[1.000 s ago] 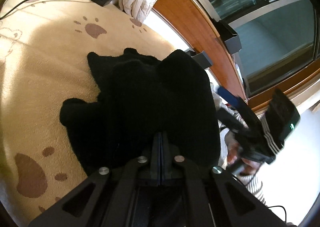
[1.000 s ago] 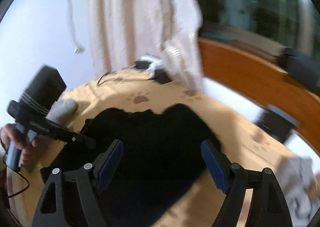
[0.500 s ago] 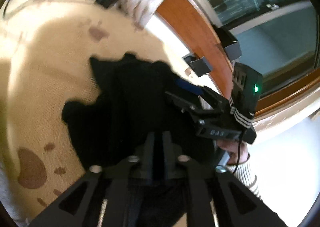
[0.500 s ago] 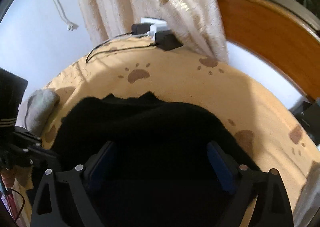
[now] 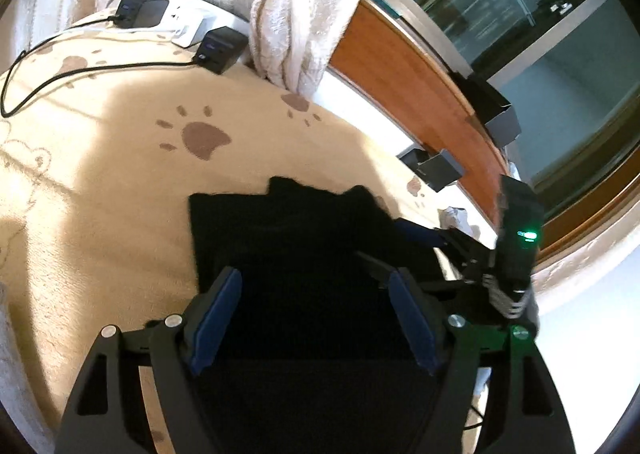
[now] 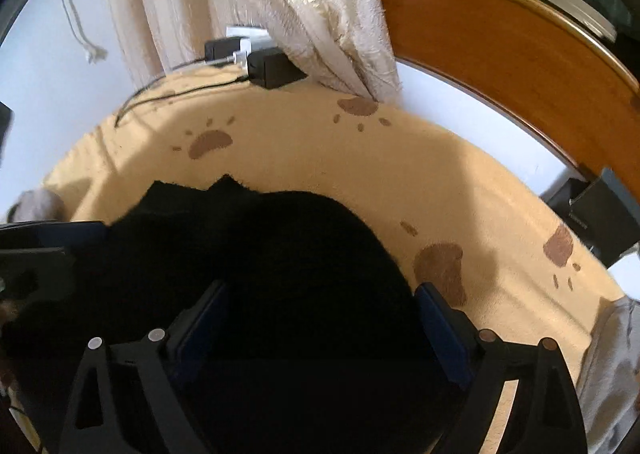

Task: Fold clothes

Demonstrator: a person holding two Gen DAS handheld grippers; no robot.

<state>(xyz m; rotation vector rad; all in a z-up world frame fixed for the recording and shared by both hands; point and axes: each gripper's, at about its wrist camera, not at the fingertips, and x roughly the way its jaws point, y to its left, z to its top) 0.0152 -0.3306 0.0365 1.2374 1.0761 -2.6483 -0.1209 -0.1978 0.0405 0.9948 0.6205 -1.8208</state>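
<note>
Garment (image 5: 304, 238) on blanket (image 5: 100, 182)

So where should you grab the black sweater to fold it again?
Probably at its far left corner, coming from above. That edge lies flat and straight on the blanket, so it should lift cleanly; the right side looks bunched.

A black garment (image 5: 304, 250), of thick, matte, fuzzy fabric, lies bundled in soft folds on a cream blanket printed with brown paw marks (image 5: 202, 138). Its far edge, toward the large paw print, is uneven, with one small peak jutting from an otherwise straight hem; its left side runs straight, its right side rounds into a thick hump (image 6: 320, 238). Finer detail is lost in the dark cloth.
</note>
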